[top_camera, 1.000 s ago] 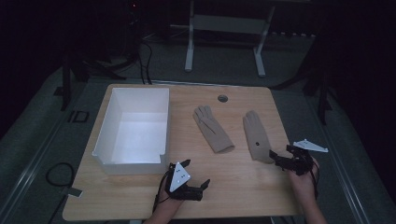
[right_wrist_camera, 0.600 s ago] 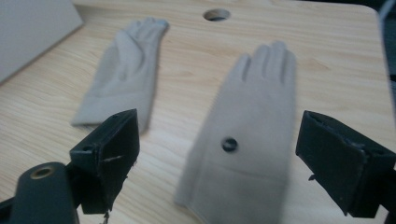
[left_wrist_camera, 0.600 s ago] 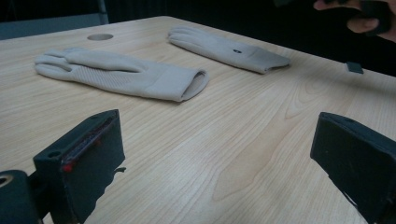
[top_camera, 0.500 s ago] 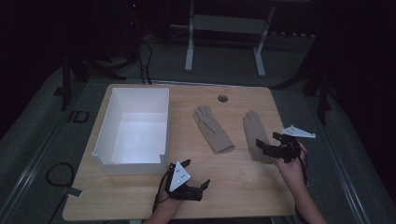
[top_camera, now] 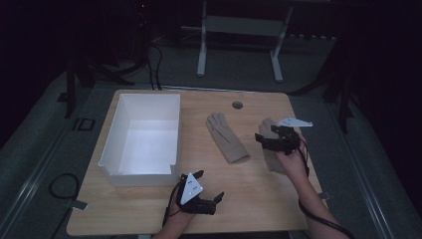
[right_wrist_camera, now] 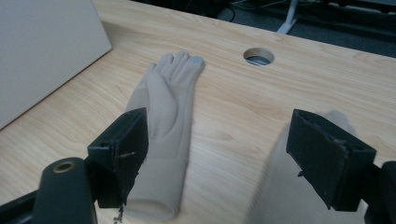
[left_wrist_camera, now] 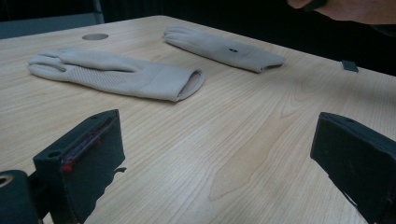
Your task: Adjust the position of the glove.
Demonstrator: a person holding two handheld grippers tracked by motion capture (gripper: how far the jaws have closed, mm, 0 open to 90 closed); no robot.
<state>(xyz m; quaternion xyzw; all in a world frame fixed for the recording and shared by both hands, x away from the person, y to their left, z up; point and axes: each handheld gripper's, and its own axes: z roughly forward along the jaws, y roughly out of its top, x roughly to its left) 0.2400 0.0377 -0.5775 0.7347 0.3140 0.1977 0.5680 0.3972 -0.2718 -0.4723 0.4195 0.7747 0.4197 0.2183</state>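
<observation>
Having swung in from the table's right edge, the right gripper (top_camera: 266, 138) is hovering over the right glove (top_camera: 271, 160), its unclenched jaws just narrowing on nothing, while the left gripper (top_camera: 209, 186) is resting released beside the white box (top_camera: 112, 162), the left glove (top_camera: 227, 138) lying between.

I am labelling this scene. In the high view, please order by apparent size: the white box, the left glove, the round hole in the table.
1. white box, clearly the largest.
2. left glove, far smaller than the box.
3. round hole, the smallest.

All three lie on the table at similar depth, so the order is safe.
</observation>
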